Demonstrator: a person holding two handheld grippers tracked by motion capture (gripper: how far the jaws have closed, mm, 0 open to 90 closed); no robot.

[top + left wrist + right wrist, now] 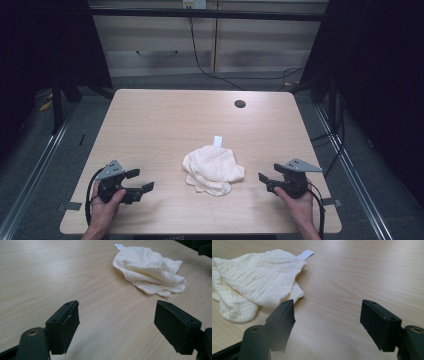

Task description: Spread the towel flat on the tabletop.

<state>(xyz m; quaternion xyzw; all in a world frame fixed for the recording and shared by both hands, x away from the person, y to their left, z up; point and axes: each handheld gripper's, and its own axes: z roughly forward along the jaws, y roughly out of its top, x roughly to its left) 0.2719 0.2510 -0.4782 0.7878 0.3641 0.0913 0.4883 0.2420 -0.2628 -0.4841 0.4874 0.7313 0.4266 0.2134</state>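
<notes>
I saw the table (150, 125) bearing a crumpled cloth (212, 170) near its middle front, white tag (218, 141) at its far edge. Left gripper (140, 180) and right gripper (267, 179) flanked it, apart from it, fingers (63, 325) spread wide, holding nothing.

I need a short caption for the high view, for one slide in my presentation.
Two hand-held tongs, left and right, both open, flank a crumpled cream cloth on a wooden table.
</notes>
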